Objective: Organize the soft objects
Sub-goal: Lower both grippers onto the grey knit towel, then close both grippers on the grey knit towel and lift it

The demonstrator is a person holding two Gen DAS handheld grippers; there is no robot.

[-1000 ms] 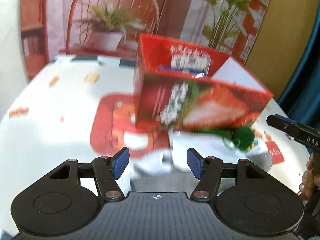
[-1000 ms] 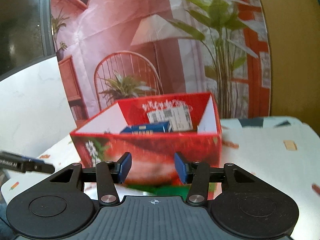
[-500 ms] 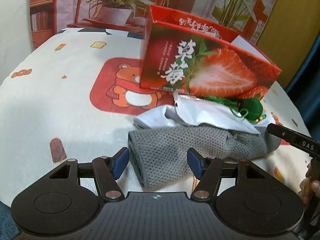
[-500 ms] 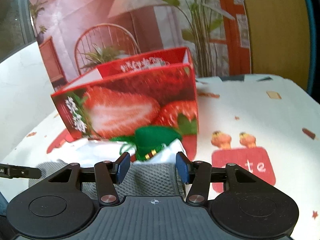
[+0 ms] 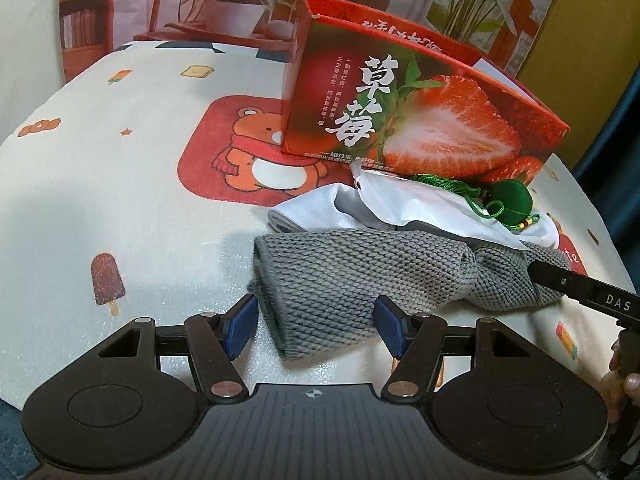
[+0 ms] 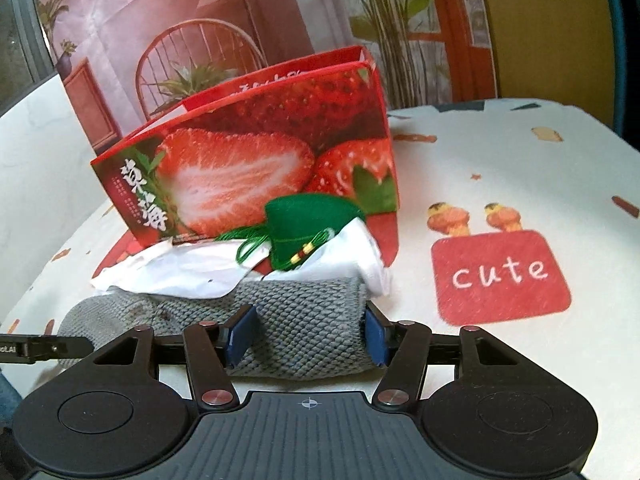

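Cartoon-print tablecloth [image 5: 120, 208] bears a grey knitted cloth [image 5: 360, 276] — left gripper [image 5: 316, 324] unclenched astride one end, right gripper [image 6: 306, 334] opening astride the other.

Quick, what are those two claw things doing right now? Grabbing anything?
Left gripper: open, one end of the grey knit cloth between its jaws, not gripped.
Right gripper: jaws opening around the cloth's other end.

Both cameras are looking forward and downward along their own fingers, sitting close to the table. The left one is facing the grey knit cloth [image 5: 360, 276] with the strawberry box [image 5: 420, 120] at one o'clock; the right one is sharing both, the box [image 6: 256, 168] lying at eleven o'clock.
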